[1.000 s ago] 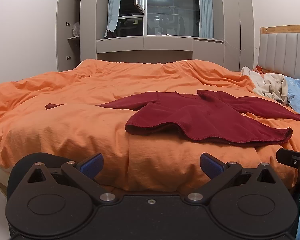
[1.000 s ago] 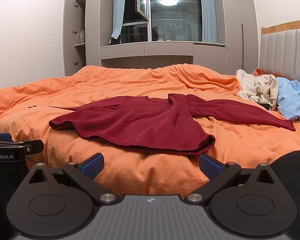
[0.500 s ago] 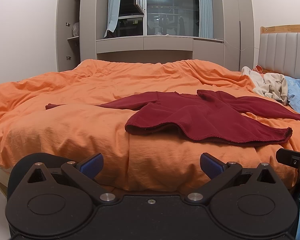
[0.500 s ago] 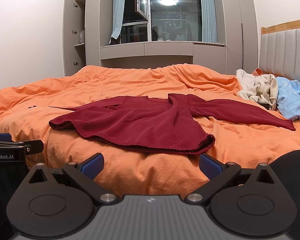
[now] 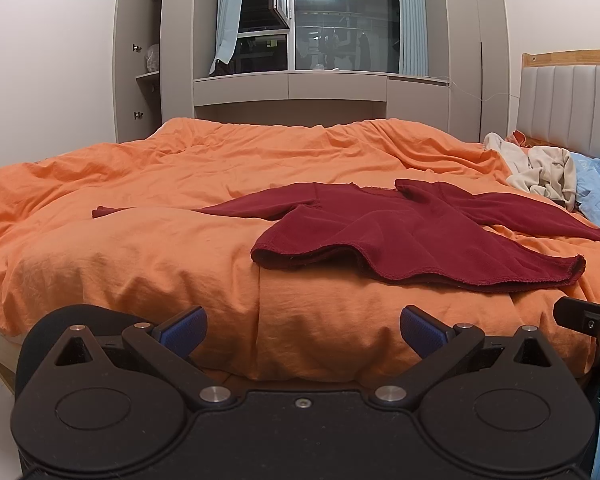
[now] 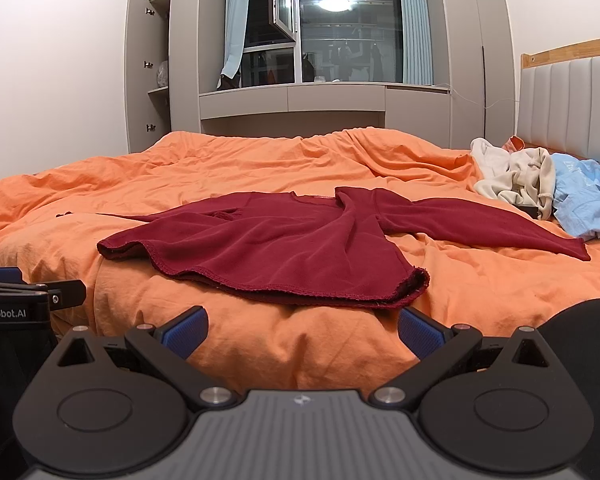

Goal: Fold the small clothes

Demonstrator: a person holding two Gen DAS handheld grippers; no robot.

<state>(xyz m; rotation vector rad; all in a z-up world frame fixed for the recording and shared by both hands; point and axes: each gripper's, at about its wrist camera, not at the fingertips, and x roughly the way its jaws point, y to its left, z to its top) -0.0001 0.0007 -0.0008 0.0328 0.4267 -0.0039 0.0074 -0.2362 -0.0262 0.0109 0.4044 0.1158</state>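
Observation:
A dark red long-sleeved top (image 5: pixel 412 240) (image 6: pixel 284 244) lies spread on the orange duvet (image 5: pixel 140 248) (image 6: pixel 480 280), hem towards me, both sleeves stretched out sideways. My left gripper (image 5: pixel 302 326) hangs open in front of the bed's near edge, short of the hem's left corner, with nothing between its blue pads. My right gripper (image 6: pixel 302 326) is open too and empty, its right pad just below the hem's right corner. Each gripper's body shows at the edge of the other view.
A cream garment (image 5: pixel 540 176) (image 6: pixel 512 176) and a light blue one (image 5: pixel 598 196) (image 6: pixel 588 200) lie crumpled at the right by the padded headboard (image 5: pixel 568 108). Grey wardrobes and a dark window (image 5: pixel 340 20) stand behind the bed.

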